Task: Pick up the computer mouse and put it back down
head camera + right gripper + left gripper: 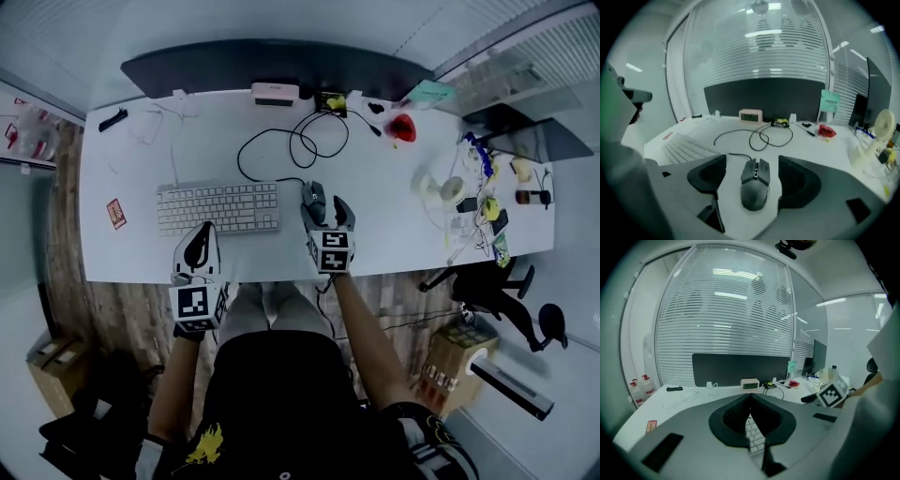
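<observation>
A dark grey wired computer mouse lies on the white desk, just right of the keyboard. My right gripper is open, one jaw on each side of the mouse, with a gap between each pad and the mouse. The mouse's black cable loops away toward the back of the desk. My left gripper hovers at the desk's front edge, near the keyboard's lower left part; it is shut with its tips touching and nothing between them.
A white keyboard lies left of the mouse. At the back stand a dark partition, a small clock and a red object. A small fan and clutter fill the desk's right end. An office chair stands at right.
</observation>
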The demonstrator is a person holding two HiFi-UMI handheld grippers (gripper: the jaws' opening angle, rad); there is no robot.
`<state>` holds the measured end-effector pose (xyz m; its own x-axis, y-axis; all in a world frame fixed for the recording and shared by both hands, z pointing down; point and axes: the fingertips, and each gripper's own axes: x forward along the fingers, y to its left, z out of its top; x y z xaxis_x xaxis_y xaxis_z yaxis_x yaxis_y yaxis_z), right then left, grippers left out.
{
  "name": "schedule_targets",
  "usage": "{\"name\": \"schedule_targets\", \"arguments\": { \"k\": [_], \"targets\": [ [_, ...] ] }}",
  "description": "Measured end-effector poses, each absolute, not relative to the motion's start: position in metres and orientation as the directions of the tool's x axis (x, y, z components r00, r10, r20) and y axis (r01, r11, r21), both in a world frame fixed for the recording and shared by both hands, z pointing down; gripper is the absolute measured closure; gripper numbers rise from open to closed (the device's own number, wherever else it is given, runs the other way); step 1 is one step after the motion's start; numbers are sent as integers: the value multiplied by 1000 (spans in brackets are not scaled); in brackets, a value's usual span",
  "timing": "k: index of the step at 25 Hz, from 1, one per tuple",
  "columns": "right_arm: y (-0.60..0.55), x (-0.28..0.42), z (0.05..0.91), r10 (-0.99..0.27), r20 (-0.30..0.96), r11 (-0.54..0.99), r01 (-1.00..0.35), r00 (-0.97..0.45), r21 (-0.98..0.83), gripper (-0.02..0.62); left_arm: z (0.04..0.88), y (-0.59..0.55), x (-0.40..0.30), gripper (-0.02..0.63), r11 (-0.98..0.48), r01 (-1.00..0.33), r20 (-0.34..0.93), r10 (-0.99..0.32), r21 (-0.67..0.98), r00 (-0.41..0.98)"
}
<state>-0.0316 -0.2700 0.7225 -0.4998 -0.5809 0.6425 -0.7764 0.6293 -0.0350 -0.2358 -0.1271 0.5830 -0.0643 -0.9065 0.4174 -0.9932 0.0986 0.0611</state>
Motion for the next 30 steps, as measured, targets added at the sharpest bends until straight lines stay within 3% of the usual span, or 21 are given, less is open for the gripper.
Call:
{"name": "schedule_targets", "arguments": {
  "k": [6, 10, 16, 23, 30],
  "targets": [
    [-271, -22, 807, -495, 776, 608, -794, -391, -11, 199, 597, -114, -233, 592, 72, -995, 458, -888, 66, -34],
    [-261, -25, 811, -474, 786, 631, -776, -397, -11, 301, 597, -109, -229, 592, 58, -996, 463, -886, 65, -22],
    [-268, -25, 781, -529, 739, 609, -793, -417, -12, 311, 577, -115, -223, 592, 22, -999, 454, -891, 33, -5],
    [-284, -23, 657, -640, 584, 599, -801, -499, -28, 313, 513, -139, -220, 592, -20, -1000, 354, -935, 22, 27],
    [-324, -22, 471, -773, 258, 602, -798, -580, 8, 316, 428, -171, -232, 592, -35, -998, 211, -977, -54, 22]
  ]
}}
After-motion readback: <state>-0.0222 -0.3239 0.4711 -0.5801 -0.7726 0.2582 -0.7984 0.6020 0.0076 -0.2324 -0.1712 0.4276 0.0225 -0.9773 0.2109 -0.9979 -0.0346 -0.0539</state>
